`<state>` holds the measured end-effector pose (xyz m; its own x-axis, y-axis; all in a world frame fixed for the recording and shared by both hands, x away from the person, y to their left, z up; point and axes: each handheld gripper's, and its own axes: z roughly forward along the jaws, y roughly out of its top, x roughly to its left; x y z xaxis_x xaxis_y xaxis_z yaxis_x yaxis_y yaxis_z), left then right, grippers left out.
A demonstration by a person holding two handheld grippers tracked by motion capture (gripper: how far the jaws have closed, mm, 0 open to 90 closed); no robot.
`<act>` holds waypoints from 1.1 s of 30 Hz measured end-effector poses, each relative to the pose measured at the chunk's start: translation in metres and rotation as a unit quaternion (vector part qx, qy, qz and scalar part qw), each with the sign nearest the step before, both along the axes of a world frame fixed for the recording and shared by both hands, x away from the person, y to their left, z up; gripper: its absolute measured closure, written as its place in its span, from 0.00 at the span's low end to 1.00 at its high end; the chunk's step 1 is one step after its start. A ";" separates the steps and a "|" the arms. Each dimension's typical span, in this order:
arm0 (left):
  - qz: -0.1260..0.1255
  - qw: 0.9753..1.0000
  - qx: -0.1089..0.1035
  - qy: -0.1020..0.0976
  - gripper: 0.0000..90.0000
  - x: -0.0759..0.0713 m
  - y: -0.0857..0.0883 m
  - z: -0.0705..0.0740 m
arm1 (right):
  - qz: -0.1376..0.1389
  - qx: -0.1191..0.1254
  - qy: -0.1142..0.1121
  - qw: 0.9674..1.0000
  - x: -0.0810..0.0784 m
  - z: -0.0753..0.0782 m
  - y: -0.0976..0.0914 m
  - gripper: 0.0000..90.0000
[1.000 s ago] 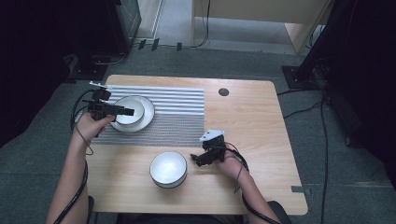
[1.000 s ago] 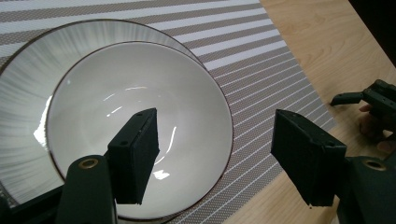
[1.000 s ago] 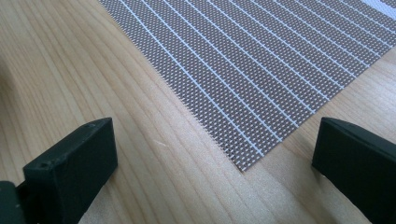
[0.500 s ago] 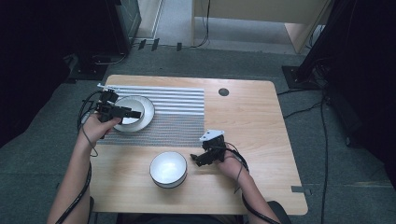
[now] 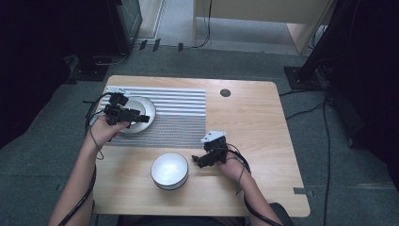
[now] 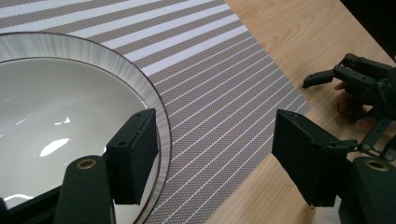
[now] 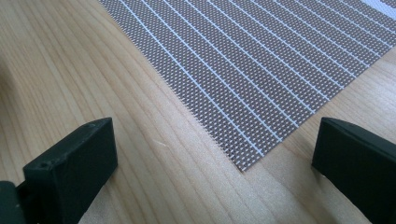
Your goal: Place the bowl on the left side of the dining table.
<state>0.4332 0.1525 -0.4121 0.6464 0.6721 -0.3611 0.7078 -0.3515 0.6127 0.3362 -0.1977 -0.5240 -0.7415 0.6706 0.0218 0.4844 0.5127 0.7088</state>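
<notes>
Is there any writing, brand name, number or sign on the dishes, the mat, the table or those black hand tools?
None can be read.
The plate, the bowl, the striped mat and the wooden table are bare of print.
The left gripper and the right gripper bear no label that shows; their jaws are plain black.

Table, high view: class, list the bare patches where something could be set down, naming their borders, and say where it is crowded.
Free: the wood right of the placemat, out to the table edge past the dark hole; also the mat's right half. Crowded: the mat's left end, with the plate and left gripper, and the front middle, with the bowl and right gripper.
</notes>
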 end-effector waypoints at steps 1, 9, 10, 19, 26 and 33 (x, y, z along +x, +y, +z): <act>-0.003 1.000 -0.001 0.001 0.34 0.000 -0.002 -0.001 | 0.000 0.000 0.000 1.000 0.000 0.000 0.000 0.00; -0.024 1.000 -0.002 -0.003 0.34 -0.002 -0.016 -0.007 | 0.000 0.000 0.000 1.000 0.000 0.000 0.000 0.00; -0.026 1.000 -0.001 -0.003 0.34 -0.003 -0.017 -0.008 | 0.000 0.000 0.000 1.000 0.000 0.000 0.000 0.00; -0.040 0.999 0.005 0.007 0.34 -0.005 -0.026 -0.018 | 0.000 0.000 0.000 1.000 0.000 0.000 0.000 0.00; -0.048 0.999 0.006 0.010 0.34 -0.007 -0.031 -0.027 | 0.000 0.000 0.000 1.000 0.000 0.000 0.000 0.00; -0.057 0.998 0.015 0.009 0.34 -0.008 -0.038 -0.034 | 0.000 0.000 0.000 1.000 0.000 0.000 0.000 0.00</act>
